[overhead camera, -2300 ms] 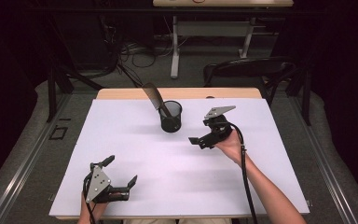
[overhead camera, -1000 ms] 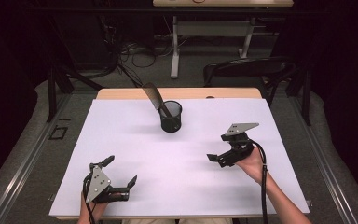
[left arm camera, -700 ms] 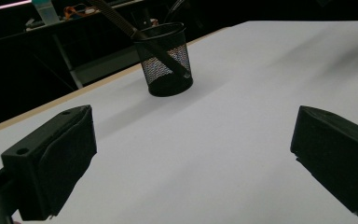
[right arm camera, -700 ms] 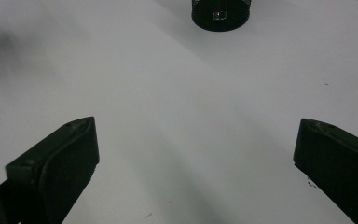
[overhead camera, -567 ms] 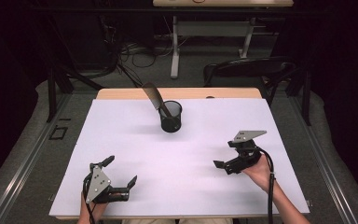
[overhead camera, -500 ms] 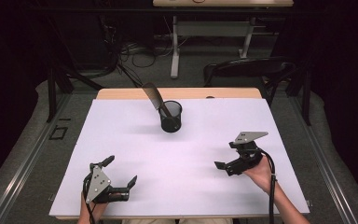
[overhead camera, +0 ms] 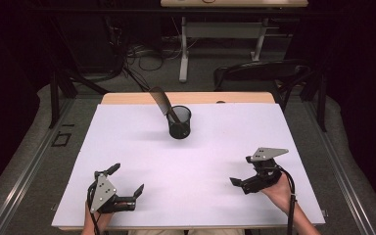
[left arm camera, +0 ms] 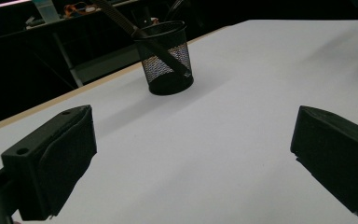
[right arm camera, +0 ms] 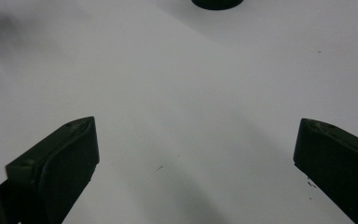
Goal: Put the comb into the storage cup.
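Surface: white sheet over a wooden top [overhead camera: 186, 161], whose tan edge shows along the far side.
Mesh cup: black wire cup [overhead camera: 179, 122] stands upright on the far middle of the surface, well apart from both tongs.
Cup's contents: long dark flat tool [overhead camera: 160, 101] leans out of the cup toward the far left; in the left gripper view it crosses the cup [left arm camera: 165, 58] on a slant, its lower end against the inner wall.
Left tongs: left tongs [overhead camera: 126, 182] rest at the near left corner of the surface, held by the left hand [overhead camera: 98, 218]; jaws spread wide, nothing between them. Grey plate on top faces up.
Left gripper view: both black jaws stand far apart with bare white sheet between, and the cup lies ahead, off to the left of centre.
Right tongs: right tongs [overhead camera: 241, 178] sit at the near right, held by the right hand [overhead camera: 279, 188], pointing left; jaws spread wide and empty.
Right gripper view: jaws far apart over bare sheet; the cup's dark base [right arm camera: 216, 3] peeks in at the top edge.
Cable: black cable [overhead camera: 291, 210] trails from the right tongs along the forearm.
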Action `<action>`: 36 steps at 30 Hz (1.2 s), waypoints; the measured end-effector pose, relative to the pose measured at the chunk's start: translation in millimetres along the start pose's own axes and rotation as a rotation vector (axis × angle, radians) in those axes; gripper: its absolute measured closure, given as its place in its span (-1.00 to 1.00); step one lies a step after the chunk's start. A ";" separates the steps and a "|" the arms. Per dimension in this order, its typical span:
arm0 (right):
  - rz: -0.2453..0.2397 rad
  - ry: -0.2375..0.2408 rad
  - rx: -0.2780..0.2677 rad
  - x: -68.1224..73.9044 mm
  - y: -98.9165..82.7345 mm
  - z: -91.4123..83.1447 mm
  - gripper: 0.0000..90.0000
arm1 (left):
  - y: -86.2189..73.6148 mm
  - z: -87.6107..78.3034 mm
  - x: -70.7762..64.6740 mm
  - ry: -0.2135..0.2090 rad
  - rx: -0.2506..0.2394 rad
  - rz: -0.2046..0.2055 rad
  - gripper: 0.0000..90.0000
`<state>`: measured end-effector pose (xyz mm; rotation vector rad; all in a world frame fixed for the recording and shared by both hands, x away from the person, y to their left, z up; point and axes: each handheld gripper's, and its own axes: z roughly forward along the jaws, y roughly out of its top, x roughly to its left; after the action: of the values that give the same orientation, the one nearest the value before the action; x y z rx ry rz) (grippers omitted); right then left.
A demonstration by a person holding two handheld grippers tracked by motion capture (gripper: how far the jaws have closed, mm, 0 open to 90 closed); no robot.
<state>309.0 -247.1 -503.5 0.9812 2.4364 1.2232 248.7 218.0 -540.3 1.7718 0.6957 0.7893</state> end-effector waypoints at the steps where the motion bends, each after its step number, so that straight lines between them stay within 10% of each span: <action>1: 0.002 -0.005 -0.003 0.5 -1.4 -1.3 -1.00 | 0.0 0.0 0.0 -0.001 0.001 0.002 -1.00; 36: 0.019 -0.078 -0.097 5.2 -42.3 -27.8 -1.00 | -1.2 0.2 -0.2 0.011 0.010 -0.006 -1.00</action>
<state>272.2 -278.7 -519.0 1.0070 2.2907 1.2719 248.7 218.1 -541.5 1.7747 0.7131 0.7928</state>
